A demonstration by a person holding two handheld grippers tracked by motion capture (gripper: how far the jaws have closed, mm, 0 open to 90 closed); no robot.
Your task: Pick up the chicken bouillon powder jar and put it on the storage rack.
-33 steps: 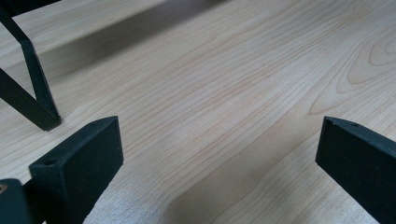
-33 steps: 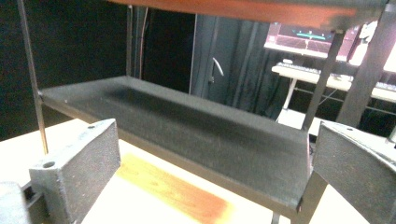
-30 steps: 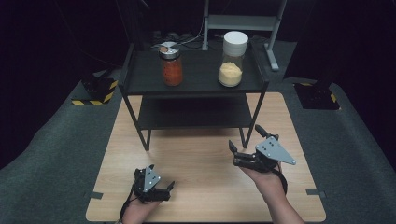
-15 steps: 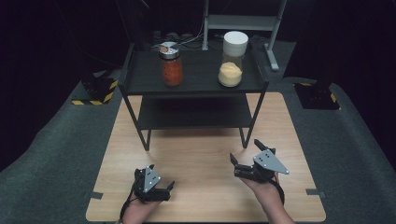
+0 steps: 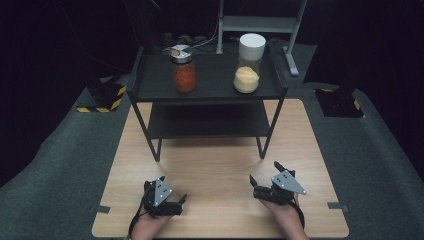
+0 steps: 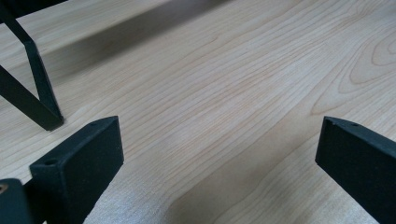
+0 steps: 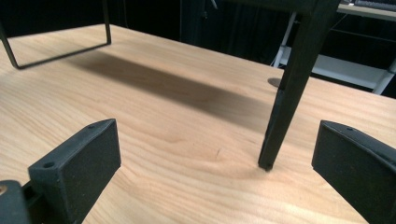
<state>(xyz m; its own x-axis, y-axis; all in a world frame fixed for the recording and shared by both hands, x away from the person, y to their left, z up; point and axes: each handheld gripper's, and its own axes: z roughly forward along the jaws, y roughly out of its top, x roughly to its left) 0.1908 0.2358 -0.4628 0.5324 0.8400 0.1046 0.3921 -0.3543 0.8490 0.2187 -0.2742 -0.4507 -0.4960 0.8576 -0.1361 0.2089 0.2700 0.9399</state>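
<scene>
Your left tool (image 5: pixel 172 201) rests low on the tabletop (image 5: pixel 215 165) near its front edge, jaws spread wide with bare wood between them. Your right tool (image 5: pixel 265 176) sits opposite, jaws likewise parted and empty, just short of the front right leg of the black shelf rack (image 5: pixel 207 92). On the rack's top shelf stand the red-filled jar (image 5: pixel 184 70) and, well apart, the yellow-filled jar (image 5: pixel 248 65).
</scene>
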